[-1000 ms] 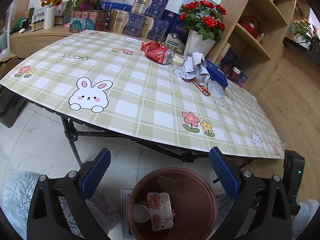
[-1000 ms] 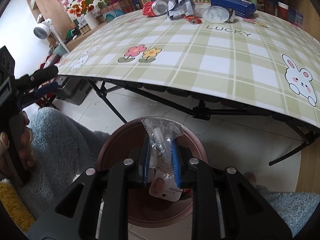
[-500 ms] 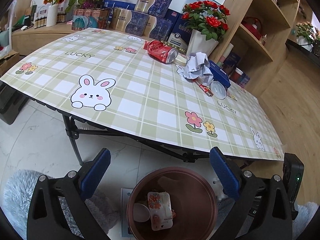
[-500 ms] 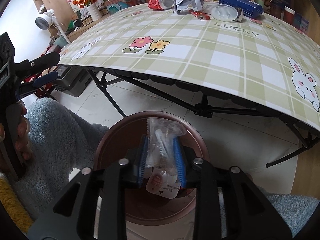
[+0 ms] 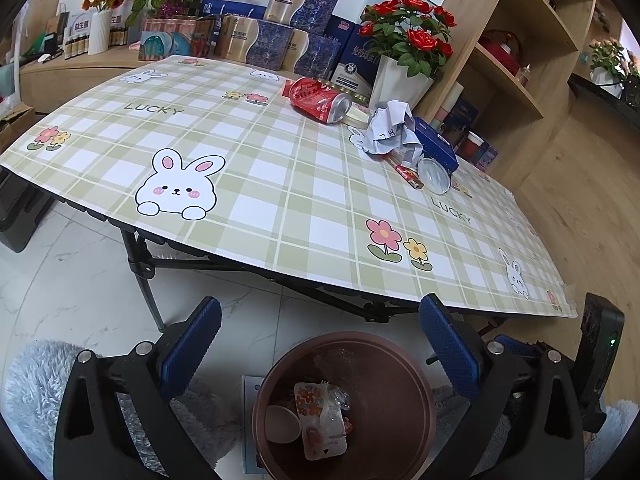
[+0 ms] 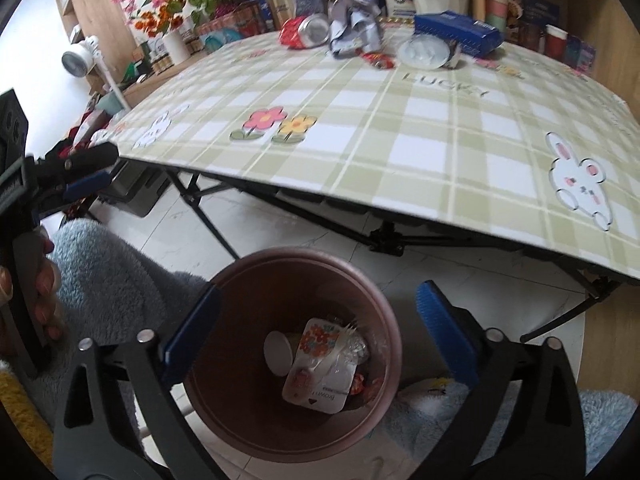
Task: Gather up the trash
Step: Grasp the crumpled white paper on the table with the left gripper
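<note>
The right gripper hangs over the brown bin; its fingers have just been opening and now stand wide apart with nothing between them. The clear wrapper lies in the bin on a flowered pouch. The left gripper hovers there too, fingers apart and empty. Still left on the worktop, well beyond the bin — one red can, one crumpled paper, one blue box, one clear cup, one small red wrapper.
</note>
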The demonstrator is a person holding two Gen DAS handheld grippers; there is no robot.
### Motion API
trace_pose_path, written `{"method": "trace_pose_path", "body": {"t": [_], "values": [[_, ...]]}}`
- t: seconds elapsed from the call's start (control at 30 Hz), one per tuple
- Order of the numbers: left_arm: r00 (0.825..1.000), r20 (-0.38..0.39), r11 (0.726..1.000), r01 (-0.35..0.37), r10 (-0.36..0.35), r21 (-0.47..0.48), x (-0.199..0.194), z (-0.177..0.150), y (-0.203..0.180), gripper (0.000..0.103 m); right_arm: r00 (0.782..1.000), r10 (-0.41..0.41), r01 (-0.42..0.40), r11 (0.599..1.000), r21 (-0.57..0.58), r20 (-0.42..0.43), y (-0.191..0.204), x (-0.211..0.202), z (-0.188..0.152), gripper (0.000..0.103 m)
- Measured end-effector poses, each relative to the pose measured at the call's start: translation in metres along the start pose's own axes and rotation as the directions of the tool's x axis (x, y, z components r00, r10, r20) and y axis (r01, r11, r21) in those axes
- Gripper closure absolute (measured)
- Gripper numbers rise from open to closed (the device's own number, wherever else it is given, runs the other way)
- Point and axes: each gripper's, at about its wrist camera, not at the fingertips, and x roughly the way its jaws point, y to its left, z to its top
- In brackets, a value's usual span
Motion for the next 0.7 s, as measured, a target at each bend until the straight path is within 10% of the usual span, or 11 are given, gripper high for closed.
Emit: {"method": "trace_pose_path", "body": {"t": [0.7], "values": [[0.992,0.106,0.991,-0.083,0.072,0.101,-0.003,0.063,-0.016,0.006,0.966,0.004,-0.055,0.98,0.19,0.257,-0.073,-0.043,0.054,0.006]]}}
